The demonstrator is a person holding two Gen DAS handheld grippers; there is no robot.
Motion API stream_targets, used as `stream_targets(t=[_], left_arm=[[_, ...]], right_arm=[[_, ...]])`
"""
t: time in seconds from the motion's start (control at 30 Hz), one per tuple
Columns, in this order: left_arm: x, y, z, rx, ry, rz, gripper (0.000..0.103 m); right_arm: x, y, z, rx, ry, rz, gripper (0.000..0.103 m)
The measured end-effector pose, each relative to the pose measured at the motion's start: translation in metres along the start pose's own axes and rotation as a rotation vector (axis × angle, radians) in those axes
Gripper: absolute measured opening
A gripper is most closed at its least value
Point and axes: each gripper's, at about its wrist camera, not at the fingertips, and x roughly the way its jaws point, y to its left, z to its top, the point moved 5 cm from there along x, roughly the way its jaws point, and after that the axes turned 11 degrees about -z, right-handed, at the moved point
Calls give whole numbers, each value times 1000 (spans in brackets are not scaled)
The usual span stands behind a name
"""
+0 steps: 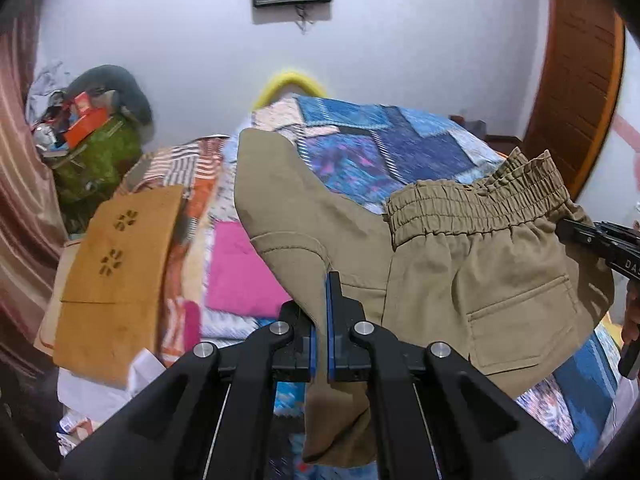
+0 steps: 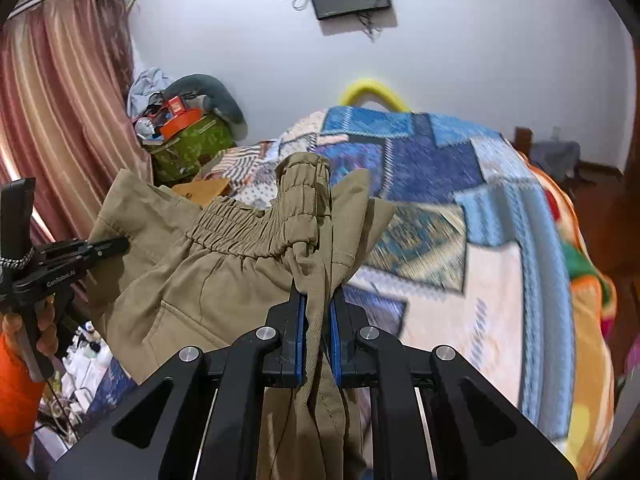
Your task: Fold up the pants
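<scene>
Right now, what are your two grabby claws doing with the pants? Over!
Left gripper shut on khaki pants. Right gripper shut on bunched waistband end. Pants held up over patchwork blanket. Nothing in the way.

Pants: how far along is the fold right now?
Done: the pants are picked up, held above the bed. In hand: the left gripper is shut on one edge of the fabric, and the right gripper is shut on bunched cloth at the elastic waistband. Left: no neat fold shows yet; the cloth hangs loose and rumpled, so laying it flat and folding remain.
</scene>
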Motion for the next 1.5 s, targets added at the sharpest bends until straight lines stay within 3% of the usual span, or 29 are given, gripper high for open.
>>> stream_targets(t=[0.3, 0.5, 0.8, 0.87, 0.93, 1.0, 1.07, 1.13, 1.27, 1.4, 1.5], left_arm=[[57, 88, 34, -75, 1, 114, 4], [108, 139, 36, -135, 21, 123, 4], [193, 176, -14, -155, 223, 147, 8], [200, 182, -27, -161, 253, 183, 14], [204, 190, -36, -206, 280, 166, 23], [204, 197, -42, -261, 312, 152, 30], [194, 198, -43, -273, 315, 162, 34], [183, 193, -43, -259, 320, 180, 34], [148, 176, -41, -239, 302, 162, 34], [96, 139, -25, -183, 224, 122, 36], [50, 105, -13, -126, 148, 77, 47]], right_arm=[[72, 53, 47, -59, -10, 21, 9], [129, 78, 51, -63, 19, 29, 9], [198, 84, 20, -127, 168, 15, 9], [199, 82, 13, -158, 167, -2, 11], [198, 78, 13, -147, 175, 4, 15], [194, 75, 11, -137, 191, 1, 20], [188, 73, 7, -158, 208, -22, 39], [184, 70, 4, -170, 222, -48, 47], [160, 69, 2, -166, 225, -47, 47], [119, 77, 12, -153, 184, -20, 47], [82, 88, 24, -168, 119, -6, 47]])
